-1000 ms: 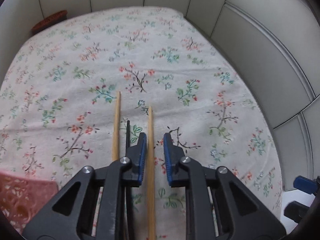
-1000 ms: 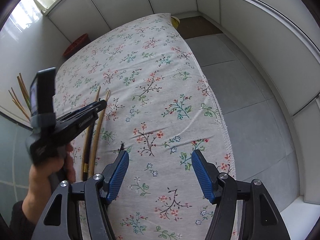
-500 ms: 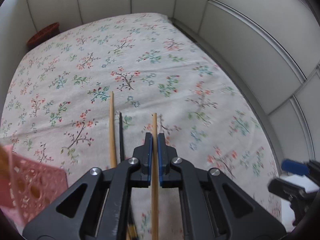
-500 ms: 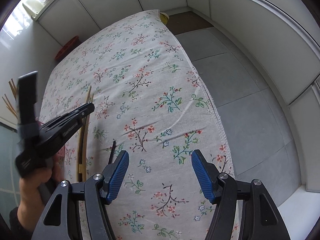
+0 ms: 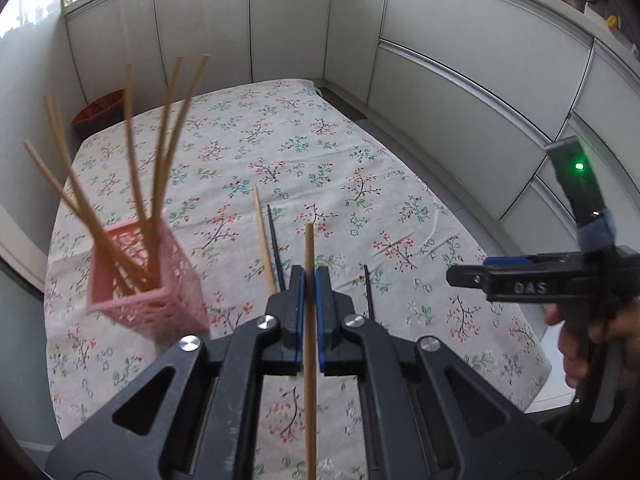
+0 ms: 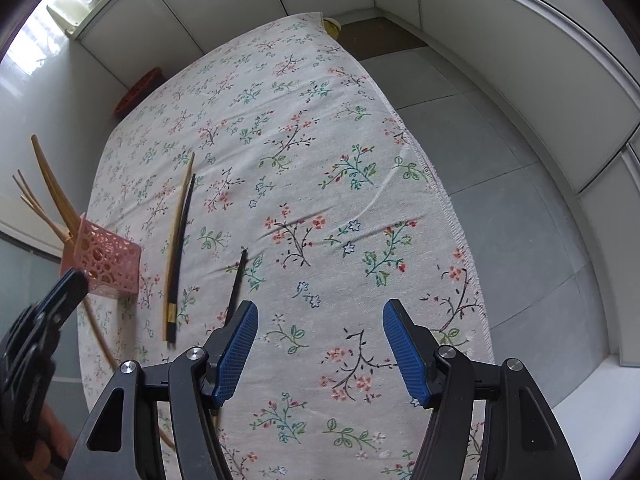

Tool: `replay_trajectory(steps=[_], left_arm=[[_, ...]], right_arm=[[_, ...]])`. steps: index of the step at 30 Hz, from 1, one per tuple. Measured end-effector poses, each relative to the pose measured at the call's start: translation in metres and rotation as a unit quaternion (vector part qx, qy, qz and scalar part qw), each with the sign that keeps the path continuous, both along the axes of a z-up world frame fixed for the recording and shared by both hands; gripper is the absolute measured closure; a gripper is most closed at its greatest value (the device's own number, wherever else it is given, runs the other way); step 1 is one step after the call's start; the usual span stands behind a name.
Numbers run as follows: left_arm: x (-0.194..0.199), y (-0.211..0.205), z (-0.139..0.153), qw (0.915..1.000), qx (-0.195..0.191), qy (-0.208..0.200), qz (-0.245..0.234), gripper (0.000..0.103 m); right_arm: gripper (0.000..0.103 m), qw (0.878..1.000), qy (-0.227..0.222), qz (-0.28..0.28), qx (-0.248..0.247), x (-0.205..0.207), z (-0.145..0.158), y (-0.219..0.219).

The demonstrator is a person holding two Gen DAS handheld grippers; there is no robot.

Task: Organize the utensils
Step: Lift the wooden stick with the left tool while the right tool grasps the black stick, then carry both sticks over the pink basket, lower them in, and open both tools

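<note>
My left gripper [image 5: 308, 280] is shut on a wooden chopstick [image 5: 309, 248] and holds it above the floral tablecloth [image 5: 320, 168]. A pink lattice holder [image 5: 148, 280] with several wooden chopsticks stands to its left; it also shows in the right wrist view [image 6: 106, 256]. A wooden chopstick [image 5: 262, 240] and a black chopstick [image 5: 276, 248] lie side by side on the cloth, also seen in the right wrist view [image 6: 176, 240]. Another black chopstick [image 6: 237, 284] lies just beyond my open, empty right gripper [image 6: 320, 344].
The cloth's right edge [image 6: 444, 200] drops to a grey tiled floor [image 6: 520, 184]. White cabinets [image 5: 460, 64] ring the table. A red-brown basket [image 5: 98, 114] sits at the far left corner. The right gripper body [image 5: 560, 280] is at the right of the left wrist view.
My left gripper closed on the wooden chopstick and lifted it off the cloth, tilting up so the pink holder came into view. My right gripper stayed open and moved little.
</note>
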State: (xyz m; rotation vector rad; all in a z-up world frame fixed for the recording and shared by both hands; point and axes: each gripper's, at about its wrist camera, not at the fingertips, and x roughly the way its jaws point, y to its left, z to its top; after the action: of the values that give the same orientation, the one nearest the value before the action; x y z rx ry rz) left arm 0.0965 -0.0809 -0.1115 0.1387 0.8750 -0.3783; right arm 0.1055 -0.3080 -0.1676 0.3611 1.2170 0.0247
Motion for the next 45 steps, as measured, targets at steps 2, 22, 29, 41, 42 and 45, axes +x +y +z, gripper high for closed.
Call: replay_trajectory(steps=[2,22,29,41,42,45], left_arm=[[-0.007,0.007,0.005,0.9999,-0.010,-0.005,0.003,0.097],[-0.018,0.052,0.019,0.9975,-0.066,-0.014,0.020,0.097],[-0.011,0.059,0.014,0.9967,-0.076,-0.006,0.030,0.097],[-0.013,0.063,0.019,0.9962,-0.079,-0.015,0.034,0.097],[-0.014,0.064,0.020,0.9960,-0.080,-0.017,0.035,0.097],[-0.014,0.068,0.026,0.9952,-0.087,-0.027,0.037,0.097]], right_arm=[[0.037,1.000,0.002,0.006,-0.004,0.003,-0.002,0.007],[0.038,0.996,0.056,0.073,0.011,0.047,-0.043,0.081],[0.049,0.996,0.054,0.071,-0.018,0.060,-0.047,0.097],[0.098,0.990,0.027,0.117,-0.069,0.055,-0.049,0.126],[0.098,0.991,0.025,0.117,-0.060,0.054,-0.048,0.126],[0.098,0.991,0.004,0.120,-0.051,0.046,-0.036,0.128]])
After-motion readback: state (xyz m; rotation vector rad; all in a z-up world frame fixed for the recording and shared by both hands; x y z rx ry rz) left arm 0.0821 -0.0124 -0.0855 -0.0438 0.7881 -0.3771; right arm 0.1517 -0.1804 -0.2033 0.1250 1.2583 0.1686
